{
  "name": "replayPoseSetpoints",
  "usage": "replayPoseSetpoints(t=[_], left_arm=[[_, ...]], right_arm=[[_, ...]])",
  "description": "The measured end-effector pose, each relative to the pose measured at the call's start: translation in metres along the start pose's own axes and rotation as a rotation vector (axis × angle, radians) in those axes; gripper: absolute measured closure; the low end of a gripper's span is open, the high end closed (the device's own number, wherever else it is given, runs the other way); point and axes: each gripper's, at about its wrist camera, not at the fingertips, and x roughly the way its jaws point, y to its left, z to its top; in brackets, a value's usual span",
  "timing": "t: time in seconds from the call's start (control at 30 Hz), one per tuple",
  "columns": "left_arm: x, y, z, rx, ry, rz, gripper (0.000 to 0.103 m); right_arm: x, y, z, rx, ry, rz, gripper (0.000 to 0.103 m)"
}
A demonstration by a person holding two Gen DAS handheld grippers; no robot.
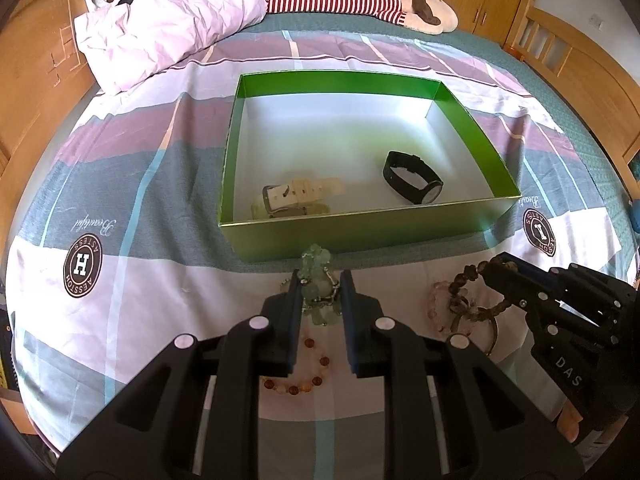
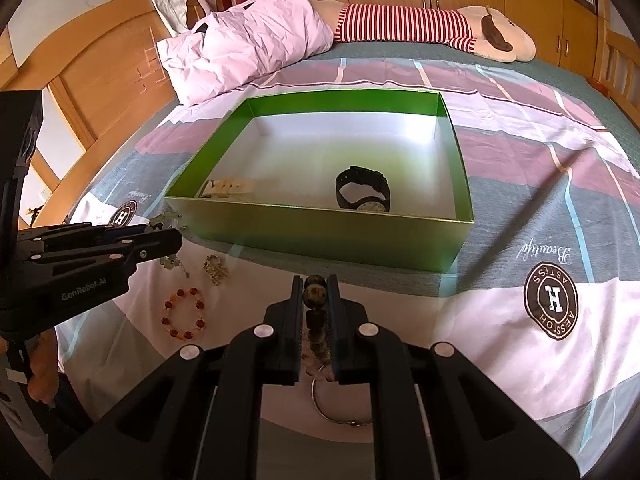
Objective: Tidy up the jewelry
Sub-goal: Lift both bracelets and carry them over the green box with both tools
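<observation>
1. The left claw (image 1: pixel 320 280) is matte black moulded plastic, with two flat parallel fingers (image 1: pixel 295 300) whose inner faces carry dark blue pads.
2. Behind its fingers, four angular black linkage arms fan out, each capped by a round pale silver pivot pin (image 1: pixel 259 323).
3. The right claw (image 2: pixel 314 284) has the same build: black body, ribbed inner pads, four pale round pins (image 2: pixel 264 331).
4. Seen side-on beside the right claw, the left claw's body bears small silver screws and white lettering "GenRobot.AI" (image 2: pixel 83 293).
5. The right claw's side shows white letters "DAS" (image 1: pixel 568 372).
6. Bare fingertips of the person's right hand (image 1: pixel 570 420) show below that lettering, skin warm-toned.
</observation>
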Motion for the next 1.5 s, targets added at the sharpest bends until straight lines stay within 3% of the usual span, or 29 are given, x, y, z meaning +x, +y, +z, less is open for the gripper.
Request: replayPoseSetpoints(t=[1.27, 1.5], left_arm=[[-0.008, -0.004, 0.001, 0.012, -0.027, -0.004, 0.085], [-0.027, -0.007, 0.029, 0.015, -0.128, -0.028, 0.085]], right_arm=[[-0.003, 0.007, 0.001, -0.016, -0.010, 0.034, 0.092], [-0.031, 0.008, 0.032, 0.002, -0.127, 0.079, 0.092]])
